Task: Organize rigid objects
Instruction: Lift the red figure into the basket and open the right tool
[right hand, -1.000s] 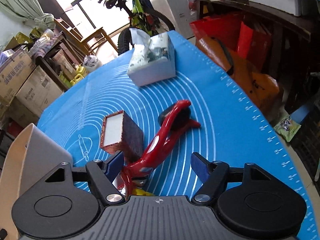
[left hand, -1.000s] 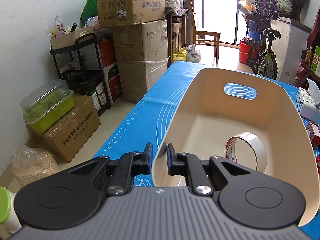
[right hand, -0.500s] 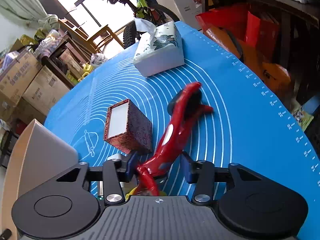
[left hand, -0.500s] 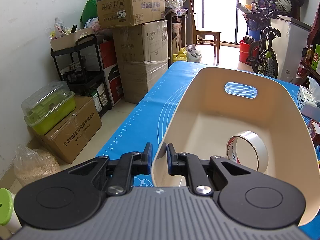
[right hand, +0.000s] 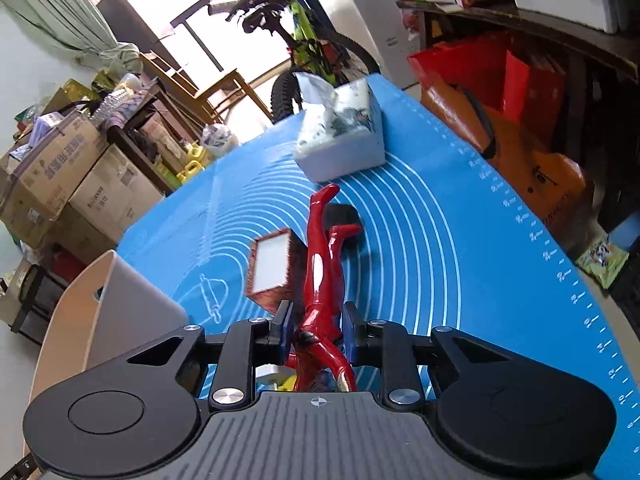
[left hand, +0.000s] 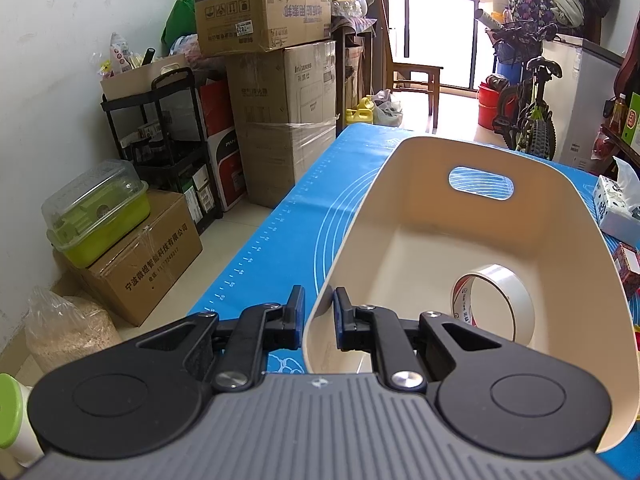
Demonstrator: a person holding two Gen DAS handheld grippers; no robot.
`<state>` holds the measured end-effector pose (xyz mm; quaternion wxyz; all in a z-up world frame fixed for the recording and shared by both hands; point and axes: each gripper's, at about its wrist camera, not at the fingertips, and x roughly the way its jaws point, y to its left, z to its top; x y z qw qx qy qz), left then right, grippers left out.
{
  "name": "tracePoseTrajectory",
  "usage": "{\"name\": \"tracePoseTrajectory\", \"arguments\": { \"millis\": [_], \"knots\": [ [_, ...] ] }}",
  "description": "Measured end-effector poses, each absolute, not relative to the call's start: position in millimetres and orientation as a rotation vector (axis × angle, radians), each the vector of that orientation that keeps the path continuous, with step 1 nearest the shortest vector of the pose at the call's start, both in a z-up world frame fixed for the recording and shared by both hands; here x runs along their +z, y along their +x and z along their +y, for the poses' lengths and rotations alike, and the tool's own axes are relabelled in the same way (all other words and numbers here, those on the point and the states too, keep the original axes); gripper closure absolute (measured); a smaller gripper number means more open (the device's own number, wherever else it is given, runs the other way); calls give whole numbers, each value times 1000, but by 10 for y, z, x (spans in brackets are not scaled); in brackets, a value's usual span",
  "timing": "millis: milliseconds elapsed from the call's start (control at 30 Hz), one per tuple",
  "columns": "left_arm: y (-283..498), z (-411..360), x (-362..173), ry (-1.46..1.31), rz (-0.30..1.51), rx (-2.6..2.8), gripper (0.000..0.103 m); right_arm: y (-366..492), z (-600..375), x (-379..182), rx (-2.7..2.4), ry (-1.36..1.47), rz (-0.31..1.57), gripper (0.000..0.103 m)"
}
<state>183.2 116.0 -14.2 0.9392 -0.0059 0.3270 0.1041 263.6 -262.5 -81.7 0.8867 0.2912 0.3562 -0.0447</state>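
This is a lived-in home, in a room used partly for storage. Stacked cardboard boxes (left hand: 280, 80) stand against the white wall beside a black shelf cart (left hand: 160, 136) crowded with small goods. A bicycle (left hand: 528, 108) leans near a white freezer chest (left hand: 592, 92), with a wooden chair (left hand: 416, 80) by the bright balcony door (left hand: 436, 24). A green curtain (right hand: 60, 8) hangs at the window. Red shopping bags (right hand: 500, 80) sit under a dark shelf along the table's right edge. A tissue box (right hand: 344, 136) rests near the far edge of the table's blue baking mat (right hand: 440, 240).
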Motion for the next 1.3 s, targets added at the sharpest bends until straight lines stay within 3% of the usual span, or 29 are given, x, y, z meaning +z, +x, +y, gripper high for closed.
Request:
{"name": "tracePoseTrajectory", "arguments": {
  "millis": [667, 1300],
  "knots": [
    [1811, 1152, -158, -25, 658, 208, 87, 2355, -2254, -27, 35, 582, 496, 69],
    [1809, 1152, -155, -28, 655, 196, 88, 2430, -1230, 112, 303, 426, 505, 69]
  ]
}}
